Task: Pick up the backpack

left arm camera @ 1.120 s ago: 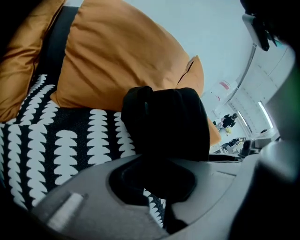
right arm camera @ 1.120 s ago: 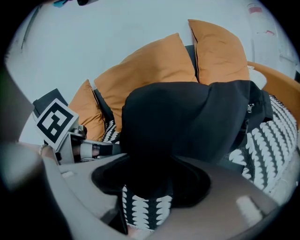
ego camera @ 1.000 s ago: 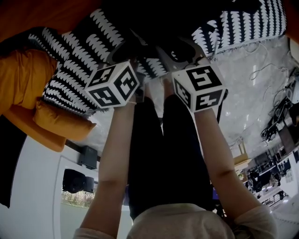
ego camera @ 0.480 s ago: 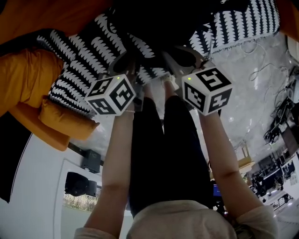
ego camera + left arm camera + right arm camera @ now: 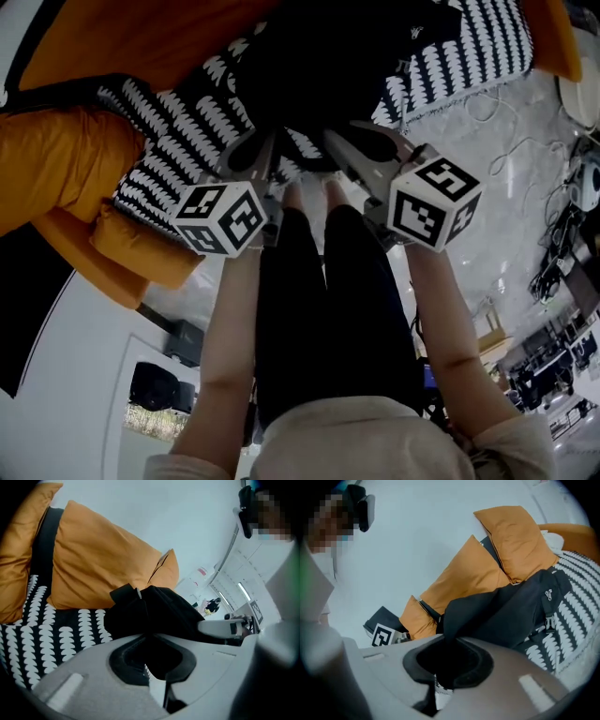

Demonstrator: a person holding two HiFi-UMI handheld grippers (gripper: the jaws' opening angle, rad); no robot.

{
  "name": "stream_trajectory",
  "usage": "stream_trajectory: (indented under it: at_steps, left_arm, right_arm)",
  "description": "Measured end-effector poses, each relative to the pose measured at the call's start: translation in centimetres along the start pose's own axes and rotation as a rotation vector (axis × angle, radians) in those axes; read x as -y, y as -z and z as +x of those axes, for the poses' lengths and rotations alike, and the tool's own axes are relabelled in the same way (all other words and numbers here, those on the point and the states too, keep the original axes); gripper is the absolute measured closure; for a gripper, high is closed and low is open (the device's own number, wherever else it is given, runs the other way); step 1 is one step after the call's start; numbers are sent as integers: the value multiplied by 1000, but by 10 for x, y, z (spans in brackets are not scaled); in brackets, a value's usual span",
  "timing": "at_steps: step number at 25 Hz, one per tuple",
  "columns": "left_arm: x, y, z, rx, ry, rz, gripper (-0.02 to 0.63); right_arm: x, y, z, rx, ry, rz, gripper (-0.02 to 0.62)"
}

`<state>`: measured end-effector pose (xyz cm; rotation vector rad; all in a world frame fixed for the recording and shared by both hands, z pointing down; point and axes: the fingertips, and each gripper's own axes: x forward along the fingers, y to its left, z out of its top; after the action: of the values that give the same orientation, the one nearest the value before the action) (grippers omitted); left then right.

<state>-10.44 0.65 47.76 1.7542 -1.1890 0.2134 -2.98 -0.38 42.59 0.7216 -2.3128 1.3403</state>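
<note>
We are holding the left gripper (image 5: 264, 148) pressed together, pinching a fold of the black backpack (image 5: 337, 66) at its near end. Just beside it we are holding the right gripper (image 5: 361, 142). Its jaws have just been closing, and they are pinching the backpack's fabric too. Beyond the jaws the backpack is stretching away over the black-and-white blanket (image 5: 169, 122) that is covering the sofa seat, near the seat's front edge. Farther back, orange cushions (image 5: 103, 559) are leaning along the sofa's back.
</note>
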Motion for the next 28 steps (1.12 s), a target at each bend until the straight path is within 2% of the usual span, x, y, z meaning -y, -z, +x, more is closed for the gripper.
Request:
stream_trajectory:
  at_steps: [4,13,23,28]
  left_arm:
    - [43,-16,-4,26,12,14,591]
    - [98,-58,-43,86,67,69,591]
    - [166,-72,-88,81,148,107,591]
    - [202,-94,-112,111,176,166,591]
  right_arm:
    - [-6,-25,-40,62,-26,36,557]
    - [-48,-56,-81,138,-39,-6,557]
    - [-96,-63,-140,139,-28,-74,557]
    - [-121,-81,-168,161,-53,-128,557]
